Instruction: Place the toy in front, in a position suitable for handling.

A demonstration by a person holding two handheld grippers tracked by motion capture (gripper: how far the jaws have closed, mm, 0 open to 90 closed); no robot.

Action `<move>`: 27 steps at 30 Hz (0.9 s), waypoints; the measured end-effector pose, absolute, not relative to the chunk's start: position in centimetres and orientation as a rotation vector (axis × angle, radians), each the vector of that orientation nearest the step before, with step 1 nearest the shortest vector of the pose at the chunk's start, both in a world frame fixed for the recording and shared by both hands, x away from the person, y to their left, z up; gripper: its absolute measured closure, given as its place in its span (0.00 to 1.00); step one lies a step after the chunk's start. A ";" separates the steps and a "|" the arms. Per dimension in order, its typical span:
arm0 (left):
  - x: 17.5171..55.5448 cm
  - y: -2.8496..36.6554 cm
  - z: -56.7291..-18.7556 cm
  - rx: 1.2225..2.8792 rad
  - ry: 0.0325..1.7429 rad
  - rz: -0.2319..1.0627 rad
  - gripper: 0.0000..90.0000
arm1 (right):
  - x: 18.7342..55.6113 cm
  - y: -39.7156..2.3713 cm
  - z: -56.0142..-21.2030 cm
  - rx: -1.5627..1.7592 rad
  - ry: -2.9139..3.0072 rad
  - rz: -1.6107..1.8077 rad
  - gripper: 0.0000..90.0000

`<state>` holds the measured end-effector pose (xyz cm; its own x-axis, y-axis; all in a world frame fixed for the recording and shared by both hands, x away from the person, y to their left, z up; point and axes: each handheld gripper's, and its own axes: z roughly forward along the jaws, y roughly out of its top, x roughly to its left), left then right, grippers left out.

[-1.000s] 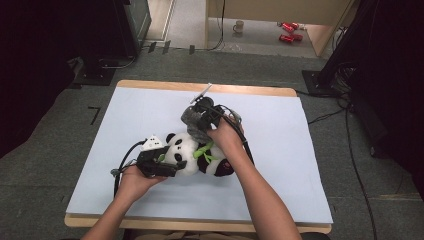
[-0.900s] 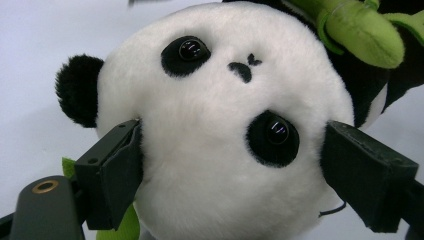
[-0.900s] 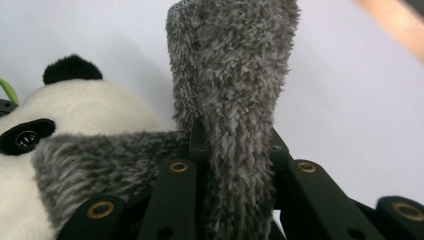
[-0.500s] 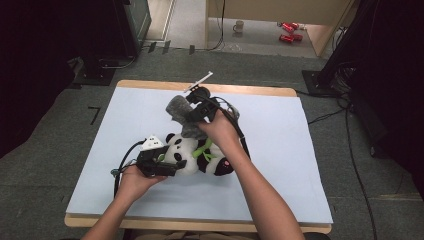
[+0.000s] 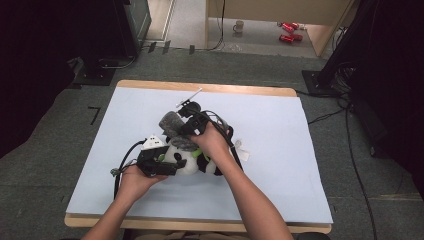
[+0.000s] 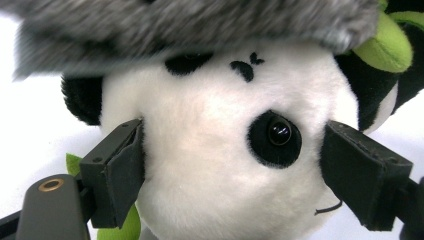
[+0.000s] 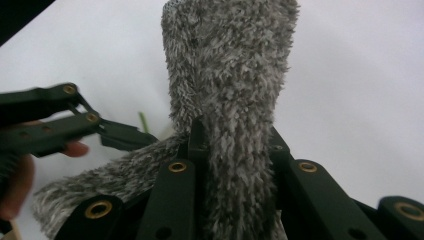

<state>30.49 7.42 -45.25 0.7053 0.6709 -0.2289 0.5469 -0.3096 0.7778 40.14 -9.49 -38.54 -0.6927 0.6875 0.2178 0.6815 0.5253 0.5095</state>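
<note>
Right tongs moved nearer panda | clamp grey cloth | left tongs clamp panda's head

**Both grippers clamped, forearms converging**

Left forearm entering from 6 o'clock, angled toward 1 o'clock, left hand wrapped round the left gripper. Jaws spread wide, pads pressed against the plush panda's head at 9 and 3 o'clock. Right forearm reaching toward 11 o'clock, right hand over the right gripper, jaws nearly together, pinching the grey fuzzy cloth.
</note>
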 end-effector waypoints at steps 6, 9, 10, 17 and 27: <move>30.5 7.4 -45.3 1.991 0.939 0.164 0.18 | 40.0 -12.7 -38.4 1.270 2.680 0.835 0.84; 30.5 7.3 -45.3 1.993 0.938 0.162 0.18 | 40.0 -13.9 -38.5 1.283 2.673 0.851 0.84; 30.5 7.3 -45.3 1.990 0.941 0.158 0.18 | 39.9 -14.2 -38.5 1.277 2.670 0.845 0.84; 30.5 7.3 -45.3 1.983 0.942 0.152 0.18 | 40.3 -15.7 -37.7 1.304 2.629 0.852 0.84; 30.5 7.4 -45.3 1.986 0.926 0.154 0.18 | 40.8 -18.5 -36.1 1.360 2.534 0.735 0.85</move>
